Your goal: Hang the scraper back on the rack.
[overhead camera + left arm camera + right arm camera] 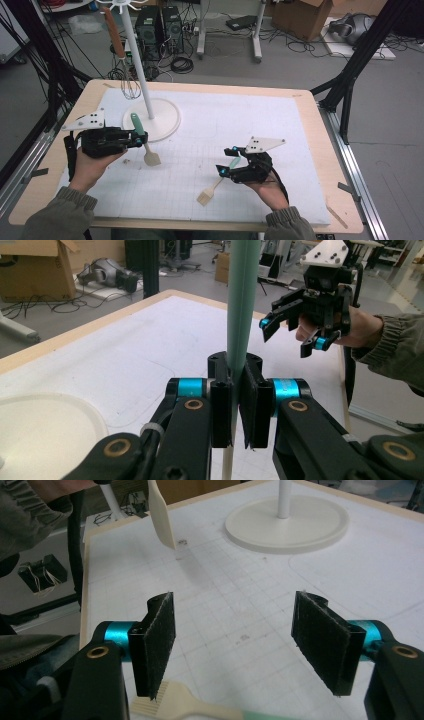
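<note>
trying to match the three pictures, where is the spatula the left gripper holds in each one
High view: spatula at left centre, clamped in the left gripper, blade down by the stand base.
Left gripper view: green handle upright at centre between shut jaws.
Right gripper view: its cream blade at top left.
Shared landmark: the stand base.

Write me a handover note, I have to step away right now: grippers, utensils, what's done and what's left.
Left gripper: shut on the green handle of a spatula, lifted near the rack.
Right gripper: open, holding nothing, just above the brush lying on the mat.
Whisk: already hanging on the rack.
Left, apparently: hang the spatula, then pick up and hang the brush.
</note>
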`<state>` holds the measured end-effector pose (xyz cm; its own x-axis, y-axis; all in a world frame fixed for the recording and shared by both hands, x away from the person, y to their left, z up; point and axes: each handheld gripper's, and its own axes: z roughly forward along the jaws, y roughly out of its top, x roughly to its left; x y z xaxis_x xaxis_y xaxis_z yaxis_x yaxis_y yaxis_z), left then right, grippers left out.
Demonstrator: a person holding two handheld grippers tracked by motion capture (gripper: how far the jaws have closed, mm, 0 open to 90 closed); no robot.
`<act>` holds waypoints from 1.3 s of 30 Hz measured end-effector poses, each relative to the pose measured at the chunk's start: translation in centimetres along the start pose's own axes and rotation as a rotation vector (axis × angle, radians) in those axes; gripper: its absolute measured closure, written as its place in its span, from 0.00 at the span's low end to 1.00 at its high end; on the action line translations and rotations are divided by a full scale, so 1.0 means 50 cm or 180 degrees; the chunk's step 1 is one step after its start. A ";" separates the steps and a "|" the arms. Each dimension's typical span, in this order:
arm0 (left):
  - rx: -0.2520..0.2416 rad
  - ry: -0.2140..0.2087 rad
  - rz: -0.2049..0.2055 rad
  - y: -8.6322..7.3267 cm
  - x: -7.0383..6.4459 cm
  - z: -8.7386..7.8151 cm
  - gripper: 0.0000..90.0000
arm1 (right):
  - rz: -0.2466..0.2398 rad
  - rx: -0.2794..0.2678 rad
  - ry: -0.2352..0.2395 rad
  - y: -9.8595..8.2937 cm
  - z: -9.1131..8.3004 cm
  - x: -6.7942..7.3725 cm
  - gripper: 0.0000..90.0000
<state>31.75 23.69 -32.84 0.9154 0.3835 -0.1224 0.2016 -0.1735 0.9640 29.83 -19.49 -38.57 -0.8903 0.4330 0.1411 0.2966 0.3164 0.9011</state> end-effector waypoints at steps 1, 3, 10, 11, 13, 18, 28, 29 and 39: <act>0.0003 0.0007 0.0002 0.002 0.003 0.000 0.93 | 0.0014 0.0008 -0.0004 -0.003 -0.004 -0.001 0.37; 0.0026 0.0030 0.0004 0.007 0.008 -0.001 0.93 | 0.0048 0.0016 -0.0027 -0.008 -0.008 -0.005 0.37; 0.0040 0.0078 0.0023 0.033 0.021 -0.006 0.93 | 0.0058 0.0035 -0.0102 -0.018 -0.017 -0.018 0.36; 0.0043 0.0080 0.0029 0.038 0.023 -0.007 0.93 | 0.0056 0.0034 -0.0100 -0.020 -0.018 -0.019 0.36; 0.0039 0.0090 0.0036 0.046 0.028 -0.010 0.93 | 0.0051 0.0052 -0.0117 -0.021 -0.019 -0.022 0.36; 0.0035 0.0127 0.0012 0.072 0.043 -0.019 0.93 | 0.0049 0.0083 -0.0130 -0.023 -0.017 -0.023 0.36; 0.0037 0.0157 0.0075 0.130 0.062 -0.022 0.93 | 0.0058 0.0107 -0.0133 -0.025 -0.016 -0.029 0.36; 0.0046 0.0160 0.0082 0.135 0.064 -0.021 0.93 | 0.0059 0.0108 -0.0145 -0.026 -0.017 -0.030 0.36; 0.0024 0.0167 0.0071 0.171 0.080 -0.019 0.93 | 0.0100 0.0072 -0.0170 -0.028 -0.028 -0.036 0.36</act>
<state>36.82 24.62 -24.85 0.9002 0.4264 -0.0882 0.1842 -0.1894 0.9645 30.52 -21.89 -39.52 -0.8609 0.4873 0.1466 0.3325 0.3207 0.8869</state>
